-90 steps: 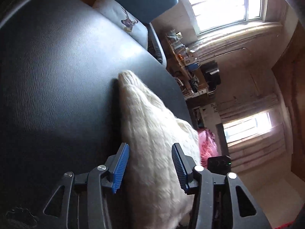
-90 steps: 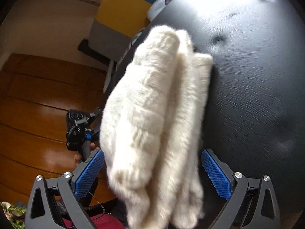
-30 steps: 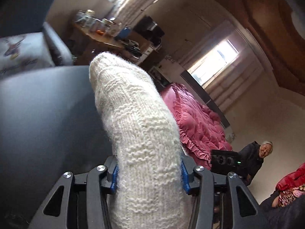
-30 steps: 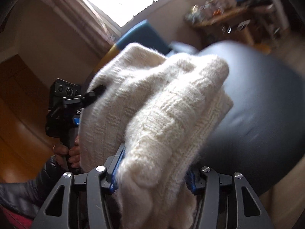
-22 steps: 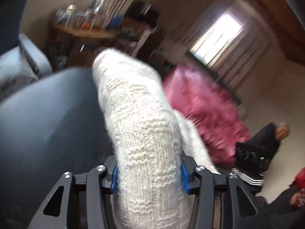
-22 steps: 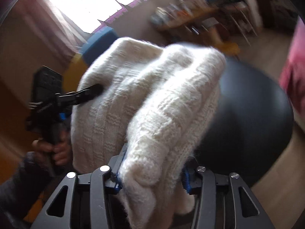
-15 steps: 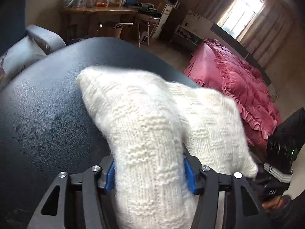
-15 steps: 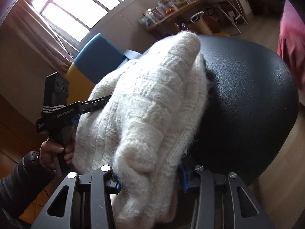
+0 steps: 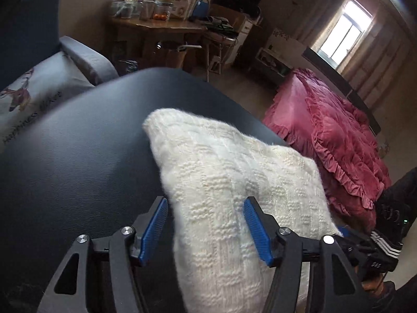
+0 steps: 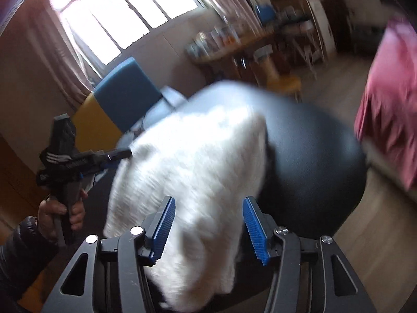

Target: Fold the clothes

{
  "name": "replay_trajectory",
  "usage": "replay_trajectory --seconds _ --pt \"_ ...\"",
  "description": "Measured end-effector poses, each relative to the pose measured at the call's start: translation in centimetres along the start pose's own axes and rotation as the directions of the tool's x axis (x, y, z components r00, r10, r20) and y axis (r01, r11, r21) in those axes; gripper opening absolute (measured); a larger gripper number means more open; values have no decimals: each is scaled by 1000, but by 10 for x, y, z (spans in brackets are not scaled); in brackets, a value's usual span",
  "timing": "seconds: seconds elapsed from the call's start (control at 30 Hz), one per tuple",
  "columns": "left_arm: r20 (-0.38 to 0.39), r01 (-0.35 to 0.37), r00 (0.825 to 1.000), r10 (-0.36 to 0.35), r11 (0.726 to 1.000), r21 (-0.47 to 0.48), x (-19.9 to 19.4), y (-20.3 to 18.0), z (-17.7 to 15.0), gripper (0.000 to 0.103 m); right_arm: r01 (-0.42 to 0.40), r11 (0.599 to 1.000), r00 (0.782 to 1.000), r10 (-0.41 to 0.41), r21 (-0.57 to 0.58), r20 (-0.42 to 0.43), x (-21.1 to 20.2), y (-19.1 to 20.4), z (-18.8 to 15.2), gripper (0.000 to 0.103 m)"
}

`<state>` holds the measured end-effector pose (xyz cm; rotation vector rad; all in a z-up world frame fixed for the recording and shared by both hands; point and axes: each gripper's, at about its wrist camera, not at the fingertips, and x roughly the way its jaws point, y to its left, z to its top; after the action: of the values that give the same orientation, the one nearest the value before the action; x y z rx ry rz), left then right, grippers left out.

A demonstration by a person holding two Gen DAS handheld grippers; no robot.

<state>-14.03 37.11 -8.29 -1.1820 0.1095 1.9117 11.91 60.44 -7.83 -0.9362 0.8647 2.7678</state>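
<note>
Folded cream knit sweater (image 9: 234, 182) lies on the black padded surface (image 9: 78, 143). Left gripper (image 9: 206, 227): jaws spread wide, straddling one end of the sweater, pads clear of it. Right gripper (image 10: 207, 224): likewise wide at the other end; view blurred.

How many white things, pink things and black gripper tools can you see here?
White: 1, the knit sweater
Pink: 1, the ruffled bedspread
Black gripper tools: 2, the left gripper and the right gripper
Total: 4
</note>
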Motion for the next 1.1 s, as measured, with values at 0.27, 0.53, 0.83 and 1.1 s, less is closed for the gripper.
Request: replay_trajectory --seconds 0.27,0.53,0.83,1.1 --pt "37 5 999 -5 1000 -20 -22 -8 -42 61 -50 993 991 36 -107 -129 23 30 -10 57" --pt "21 -131 991 131 991 4 -2 -38 -71 63 -66 988 995 76 142 -68 24 -24 -43 40" --pt "218 -346 919 328 937 46 -86 -97 -96 63 124 991 991 -121 -51 58 -16 63 -35 103" --pt "314 -453 851 421 891 34 -141 -126 -114 67 346 926 938 -336 -152 87 -19 118 -37 103"
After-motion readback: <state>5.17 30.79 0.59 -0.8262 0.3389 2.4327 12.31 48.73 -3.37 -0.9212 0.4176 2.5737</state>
